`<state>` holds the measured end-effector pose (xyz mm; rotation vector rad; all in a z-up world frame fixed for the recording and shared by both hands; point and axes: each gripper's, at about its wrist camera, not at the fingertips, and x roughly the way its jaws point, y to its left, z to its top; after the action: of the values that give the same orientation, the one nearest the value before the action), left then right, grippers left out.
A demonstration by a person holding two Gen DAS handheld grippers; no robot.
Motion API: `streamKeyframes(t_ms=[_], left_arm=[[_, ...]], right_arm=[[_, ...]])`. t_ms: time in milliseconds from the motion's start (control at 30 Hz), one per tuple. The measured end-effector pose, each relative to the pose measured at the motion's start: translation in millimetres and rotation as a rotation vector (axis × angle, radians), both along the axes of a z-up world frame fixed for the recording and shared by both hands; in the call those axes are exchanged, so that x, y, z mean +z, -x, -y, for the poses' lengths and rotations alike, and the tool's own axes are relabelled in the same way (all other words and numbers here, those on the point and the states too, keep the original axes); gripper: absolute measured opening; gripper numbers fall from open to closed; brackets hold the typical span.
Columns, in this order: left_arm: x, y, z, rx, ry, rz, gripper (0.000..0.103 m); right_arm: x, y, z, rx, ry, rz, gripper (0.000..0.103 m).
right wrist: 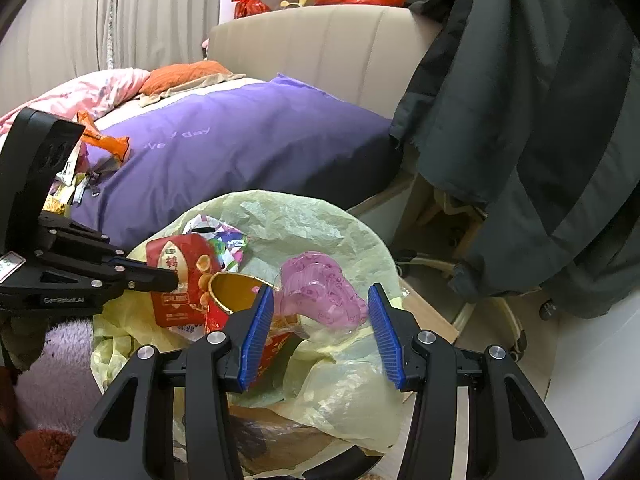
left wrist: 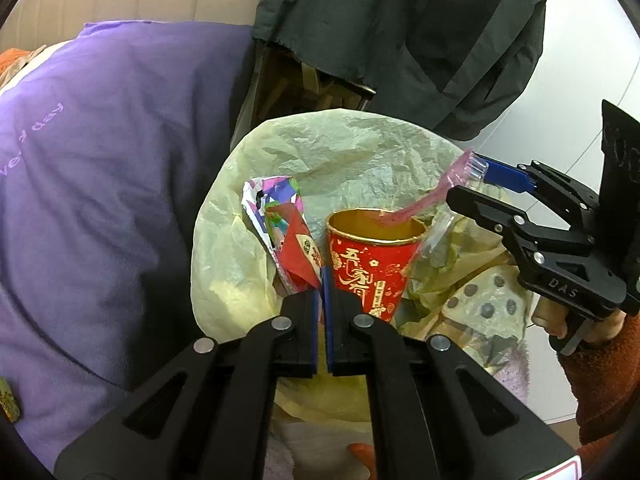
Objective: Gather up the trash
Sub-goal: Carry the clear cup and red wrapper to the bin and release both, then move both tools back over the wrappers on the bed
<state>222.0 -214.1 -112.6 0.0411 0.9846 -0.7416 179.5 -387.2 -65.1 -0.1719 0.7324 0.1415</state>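
The left gripper (left wrist: pixel 322 280) has its two blue-padded fingers pressed together on the lower edge of a red snack wrapper (left wrist: pixel 294 240). The wrapper stands up from the fingertips, with a crumpled foil part in purple and white at its top. It hangs over the open mouth of a pale yellow trash bag (left wrist: pixel 320 148). In the right wrist view the same wrapper (right wrist: pixel 182 280) shows its red printed face, and the left gripper (right wrist: pixel 170 280) comes in from the left side and holds it at the edge.

Just to the right of the wrapper, inside the bag, stands a red paper cup (left wrist: pixel 370 264) with gold characters and a gold inside, open side up. The wrapper and the cup are very close, almost touching.

The right gripper (right wrist: pixel 320 322) has its jaws spread wide. Between its blue pads (right wrist: pixel 258 332) lies a piece of pink transparent plastic packaging (right wrist: pixel 320 292); it seems to touch the left pad, but whether the pads press on it I cannot tell. From the left wrist view this pink plastic (left wrist: pixel 436 196) reaches from the right gripper (left wrist: pixel 476 184) down to the rim of the cup.

Behind the bag lies a purple pillow (right wrist: pixel 248 148) on a bed, and a dark green jacket (right wrist: pixel 540 120) hangs at the right.
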Motion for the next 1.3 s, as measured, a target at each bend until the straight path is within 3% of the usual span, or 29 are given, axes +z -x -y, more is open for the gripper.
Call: streamKeyframes(t_ms=[333, 367, 467, 533, 600, 767, 1000, 1300], left_arm=[[17, -3, -7, -0.007, 0.061, 0.004, 0.002], [18, -4, -8, -0.003, 0.065, 0.000, 0.004], [22, -6, -13, 0.017, 0.099, -0.025, 0.025], [29, -4, -20, 0.033, 0.114, -0.016, 0.030], [38, -1, -27, 0.049, 0.114, 0.017, 0.040], [58, 6, -47, 0.112, 0.101, 0.084, 0.045], [92, 22, -107, 0.263, 0.038, 0.208, 0.046], [124, 42, -229, 0.433, -0.079, 0.320, 0.047]], right_arm=[[9, 5, -1, -0.022, -0.021, 0.015, 0.047], [9, 3, -1, -0.019, -0.028, 0.005, 0.047], [5, 2, -4, -0.009, -0.023, -0.029, 0.048], [5, 4, -7, -0.015, 0.002, -0.026, 0.061], [7, 7, -8, -0.021, -0.003, -0.021, 0.061], [24, 15, -5, -0.070, -0.046, 0.017, 0.062], [55, 28, -22, -0.045, -0.113, 0.062, 0.065], [84, 42, -110, 0.084, -0.039, 0.151, 0.065]])
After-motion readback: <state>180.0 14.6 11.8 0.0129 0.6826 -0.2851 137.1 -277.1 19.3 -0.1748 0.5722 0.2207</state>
